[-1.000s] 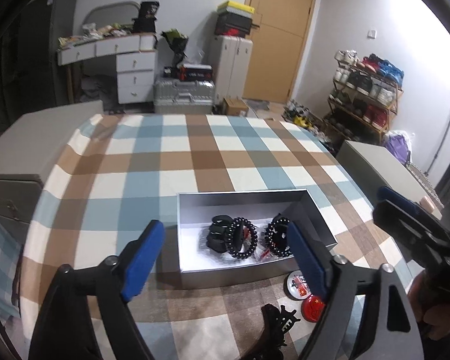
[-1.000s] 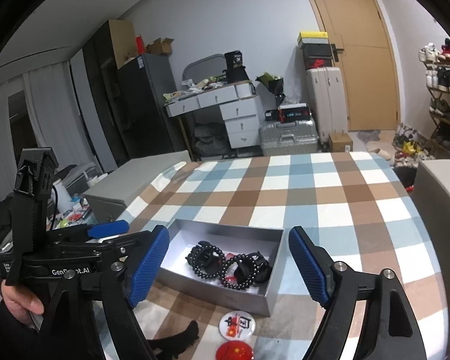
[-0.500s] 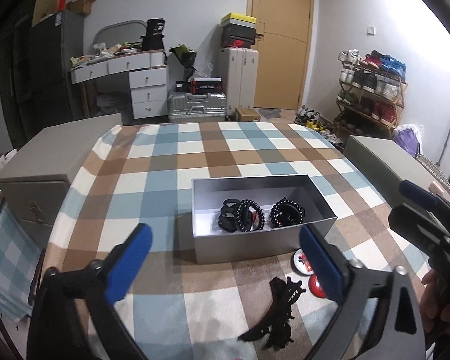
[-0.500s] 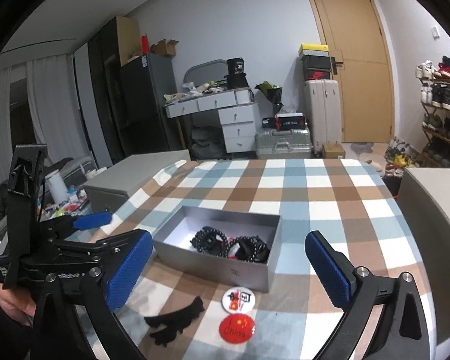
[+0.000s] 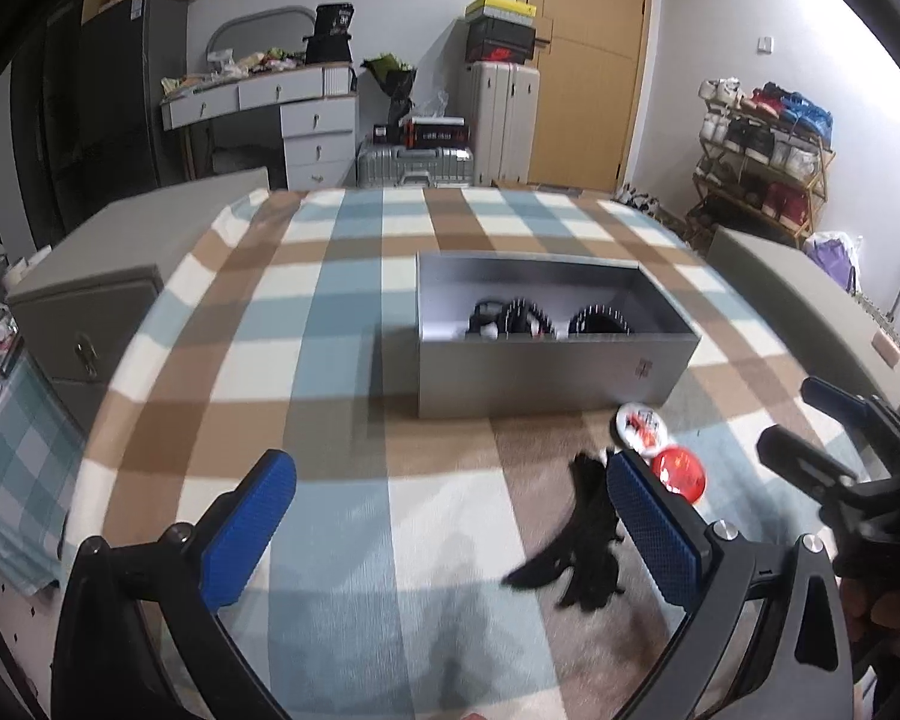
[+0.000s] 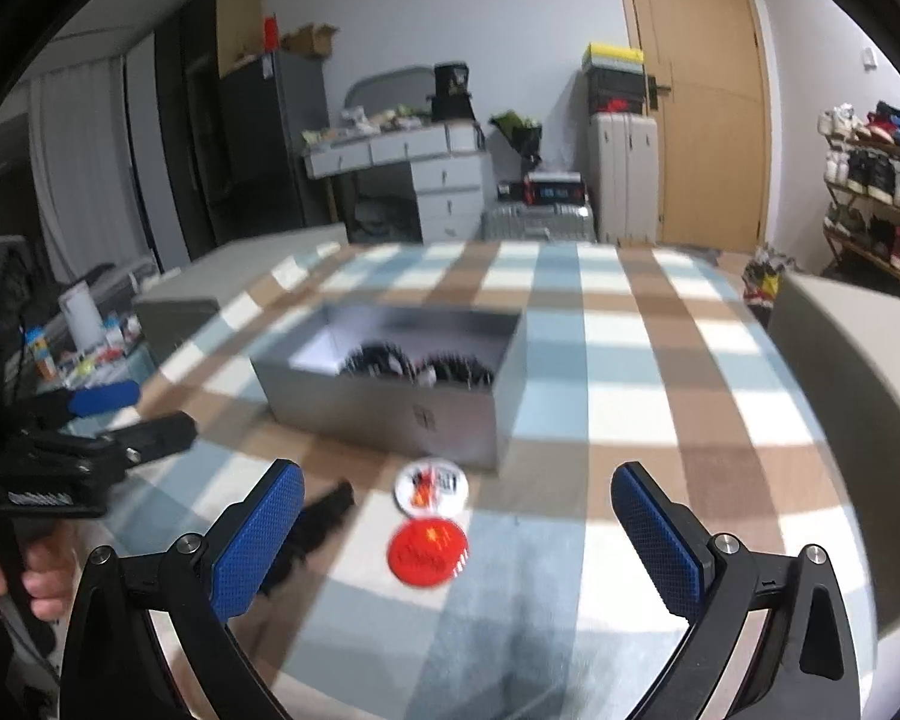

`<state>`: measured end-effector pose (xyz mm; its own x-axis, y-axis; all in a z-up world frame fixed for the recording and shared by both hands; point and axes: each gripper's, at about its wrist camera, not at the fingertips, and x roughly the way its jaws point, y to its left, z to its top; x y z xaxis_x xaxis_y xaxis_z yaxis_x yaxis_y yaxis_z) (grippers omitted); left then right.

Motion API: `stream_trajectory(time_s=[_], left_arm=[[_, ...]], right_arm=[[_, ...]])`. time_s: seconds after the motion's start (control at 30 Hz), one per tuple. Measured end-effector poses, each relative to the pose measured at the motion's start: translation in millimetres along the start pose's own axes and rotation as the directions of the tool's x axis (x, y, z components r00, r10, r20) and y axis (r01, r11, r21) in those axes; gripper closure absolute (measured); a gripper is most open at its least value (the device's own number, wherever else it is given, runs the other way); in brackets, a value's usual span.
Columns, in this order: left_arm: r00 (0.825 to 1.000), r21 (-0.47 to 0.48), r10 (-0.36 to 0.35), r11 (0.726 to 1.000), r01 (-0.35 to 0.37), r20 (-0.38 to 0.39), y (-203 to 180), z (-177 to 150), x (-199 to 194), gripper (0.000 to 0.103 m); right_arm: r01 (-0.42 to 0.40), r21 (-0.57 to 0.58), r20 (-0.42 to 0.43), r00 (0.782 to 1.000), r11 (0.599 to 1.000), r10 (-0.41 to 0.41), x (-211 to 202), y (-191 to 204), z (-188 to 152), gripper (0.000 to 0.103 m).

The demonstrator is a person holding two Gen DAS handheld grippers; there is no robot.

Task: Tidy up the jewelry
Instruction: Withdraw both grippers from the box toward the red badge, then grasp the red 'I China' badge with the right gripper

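An open grey box (image 5: 546, 360) (image 6: 390, 414) stands on the checked tablecloth, with black bead bracelets (image 5: 513, 318) (image 6: 414, 363) lying inside. In front of it lie a white badge (image 5: 642, 429) (image 6: 431, 483), a red badge (image 5: 681, 474) (image 6: 429, 552) and a black hair claw (image 5: 588, 540) (image 6: 315, 525). My left gripper (image 5: 450, 480) is open and empty, low over the cloth, with the claw by its right finger. My right gripper (image 6: 456, 498) is open and empty, and both badges show between its fingers. Each gripper shows in the other's view: right (image 5: 834, 438), left (image 6: 108, 414).
A grey cabinet (image 5: 90, 276) adjoins the table on the left and another grey surface (image 6: 858, 372) on the right. Behind are a desk with drawers (image 5: 306, 114), suitcases (image 5: 498, 114), a door and a shoe rack (image 5: 762, 162). A person's hand (image 6: 36, 576) holds the left gripper.
Both grippers opened wider and sank toward the cloth, drawing back from the box. The hair claw and the badges have come fully into view in front of the fingers.
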<state>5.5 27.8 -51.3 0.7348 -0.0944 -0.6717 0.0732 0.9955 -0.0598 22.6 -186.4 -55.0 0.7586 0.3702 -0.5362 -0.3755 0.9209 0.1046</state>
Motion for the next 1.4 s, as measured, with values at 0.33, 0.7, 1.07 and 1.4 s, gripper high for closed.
stream_trajectory(time_s=[0.33,0.7,1.07,1.4], left_arm=[[0.998,-0.019,-0.007,1.000,0.006,-0.068,7,-24,5,0.002],[0.997,-0.051,-0.006,0.999,0.002,-0.082,17,-31,5,0.002],[0.996,-0.063,0.018,0.998,-0.024,-0.086,26,-34,3,0.002],[0.996,-0.052,0.027,0.998,-0.031,-0.088,25,-33,-1,0.002]], right_arm=[[0.042,-0.116,-0.113,0.992,0.992,-0.055,26,13,-22,0.006],[0.035,-0.158,-0.186,0.980,0.987,-0.064,45,22,-20,0.027],[0.032,-0.165,-0.220,0.973,0.986,-0.068,52,28,-21,0.056],[0.039,-0.197,-0.193,0.978,0.980,-0.078,48,34,-24,0.062]])
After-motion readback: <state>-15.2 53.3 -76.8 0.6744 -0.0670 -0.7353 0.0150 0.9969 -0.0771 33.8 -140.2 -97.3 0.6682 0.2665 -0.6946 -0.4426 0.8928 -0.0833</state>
